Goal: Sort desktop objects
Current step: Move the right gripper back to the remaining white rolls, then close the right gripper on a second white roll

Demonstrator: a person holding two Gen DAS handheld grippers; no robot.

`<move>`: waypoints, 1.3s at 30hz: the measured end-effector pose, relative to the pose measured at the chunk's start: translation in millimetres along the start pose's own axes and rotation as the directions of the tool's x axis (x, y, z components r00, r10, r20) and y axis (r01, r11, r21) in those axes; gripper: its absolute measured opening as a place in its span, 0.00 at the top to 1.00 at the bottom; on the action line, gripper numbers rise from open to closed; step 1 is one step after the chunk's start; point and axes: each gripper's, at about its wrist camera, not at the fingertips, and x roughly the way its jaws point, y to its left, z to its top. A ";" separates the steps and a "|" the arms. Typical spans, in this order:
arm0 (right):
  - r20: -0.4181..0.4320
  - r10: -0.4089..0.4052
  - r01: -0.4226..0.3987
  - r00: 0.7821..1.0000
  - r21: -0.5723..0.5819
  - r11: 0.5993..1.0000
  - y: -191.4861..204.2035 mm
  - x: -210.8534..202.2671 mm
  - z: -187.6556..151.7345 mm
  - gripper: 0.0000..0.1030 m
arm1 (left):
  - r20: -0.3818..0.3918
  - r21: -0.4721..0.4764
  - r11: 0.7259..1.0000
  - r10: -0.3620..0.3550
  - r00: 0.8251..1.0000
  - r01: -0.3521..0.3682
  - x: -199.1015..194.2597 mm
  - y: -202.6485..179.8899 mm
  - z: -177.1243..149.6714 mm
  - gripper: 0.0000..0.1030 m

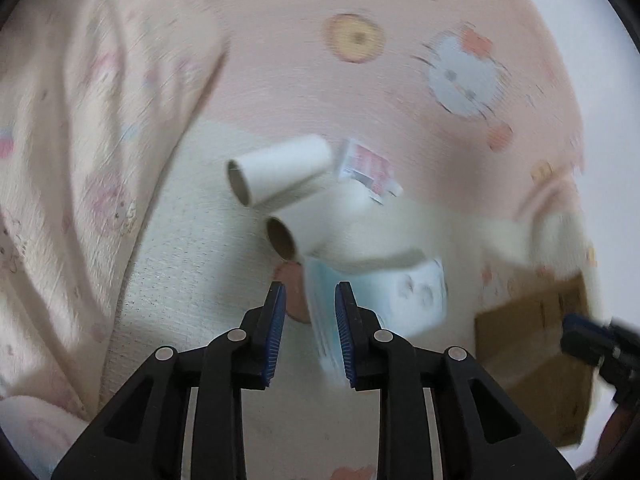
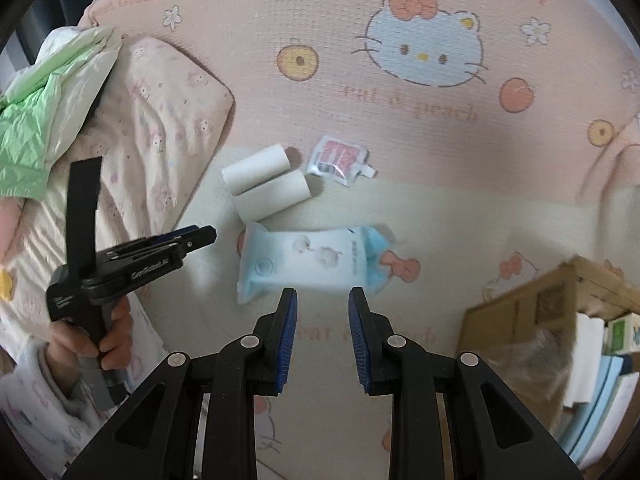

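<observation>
Two white paper rolls (image 2: 266, 180) lie side by side on the cartoon-cat mat; in the left wrist view (image 1: 280, 174) they lie just ahead. A small red-and-white sachet (image 2: 338, 160) (image 1: 366, 168) lies right of them. A blue-white wipes pack (image 2: 312, 258) (image 1: 380, 300) lies nearer. My left gripper (image 1: 310, 292) is open and empty, its right finger at the pack's end; it also shows in the right wrist view (image 2: 200, 236). My right gripper (image 2: 322, 300) is open and empty, just short of the pack.
A cardboard box (image 2: 520, 320) (image 1: 536, 344) with packs inside stands at the right. A pink patterned pillow (image 2: 152, 128) and a green-white bag (image 2: 44, 104) lie at the left.
</observation>
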 end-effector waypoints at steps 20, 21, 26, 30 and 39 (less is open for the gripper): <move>-0.199 0.186 -0.144 0.962 0.209 0.967 15.8 132.2 71.5 0.77 | 0.005 -0.523 0.826 -0.243 0.970 0.209 57.2 76.3 28.9 0.51; -0.204 0.197 -0.145 0.959 0.247 0.958 14.3 139.4 76.4 0.77 | 0.014 -0.543 0.811 -0.250 0.968 0.217 60.6 79.5 30.1 0.51; -0.215 0.247 -0.166 0.945 0.336 0.927 20.6 160.2 91.4 0.66 | 0.046 -0.540 0.812 -0.235 0.971 0.222 66.9 84.0 41.4 0.53; -0.199 0.254 -0.170 0.946 0.361 0.917 29.2 173.1 98.1 0.57 | 0.033 -0.558 0.792 -0.279 0.960 0.250 76.9 85.2 44.5 0.62; -0.215 0.331 -0.149 0.919 0.587 0.796 8.3 210.1 88.4 0.57 | -0.051 -0.486 0.853 -0.244 0.969 0.189 92.2 72.6 48.2 0.75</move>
